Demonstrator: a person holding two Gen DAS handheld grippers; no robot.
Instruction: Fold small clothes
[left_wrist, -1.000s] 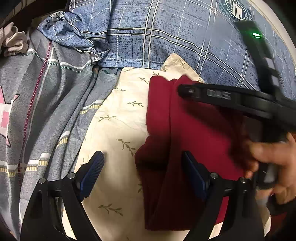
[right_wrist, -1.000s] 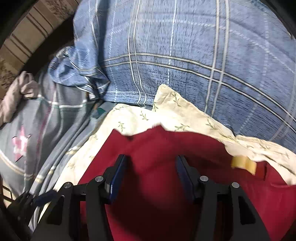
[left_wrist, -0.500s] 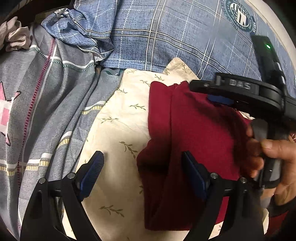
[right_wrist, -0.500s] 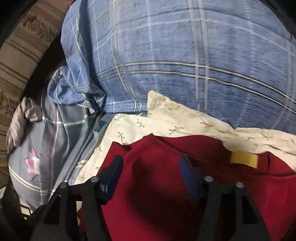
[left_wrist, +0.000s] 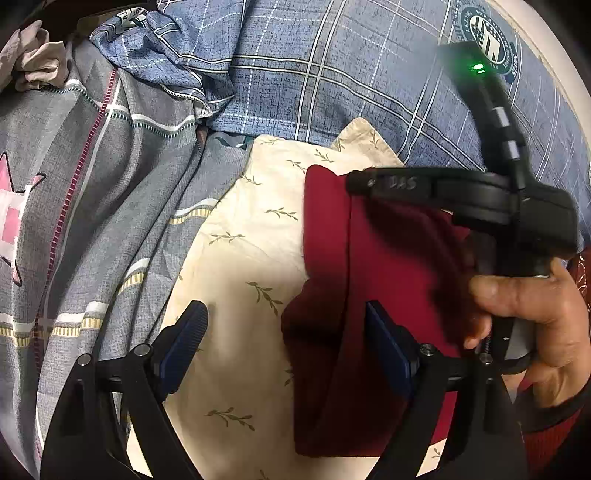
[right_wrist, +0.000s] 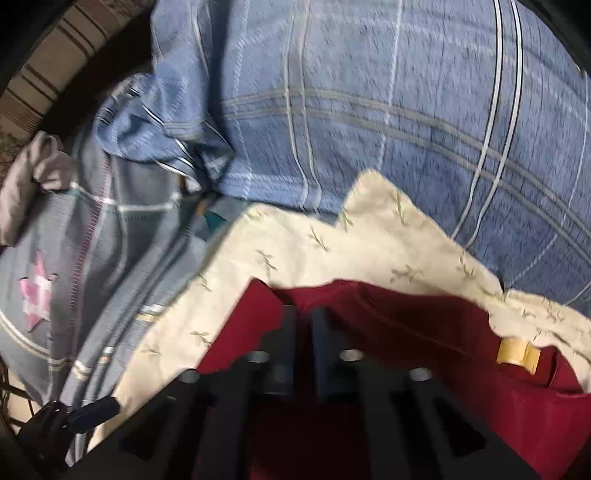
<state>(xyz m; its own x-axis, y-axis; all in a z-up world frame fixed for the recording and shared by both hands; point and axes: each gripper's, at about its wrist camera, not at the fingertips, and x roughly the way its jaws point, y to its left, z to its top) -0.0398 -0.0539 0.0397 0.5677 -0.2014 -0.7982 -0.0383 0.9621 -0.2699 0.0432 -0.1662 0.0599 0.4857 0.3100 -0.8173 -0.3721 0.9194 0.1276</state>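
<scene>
Bedding surface: cream leaf-print cloth (left_wrist: 240, 266), soft, matte. On it, dark red garment (left_wrist: 388, 266), folded, straight crease. Left gripper (left_wrist: 284, 332) spread wide, gripping nothing. Right gripper (right_wrist: 303, 325) clamped together above red fabric; pinch unclear. Beyond, blue plaid quilt (left_wrist: 332, 74), puffy.

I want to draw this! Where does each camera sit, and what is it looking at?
Left wrist: sits on the left tool, looking down at the red garment on the cream cloth; a hand holding the right tool shows.
Right wrist: sits on the right tool, shut, looking down at the red garment; no body shows.
Both share the garment, cream cloth and blue checked bedding.
</scene>
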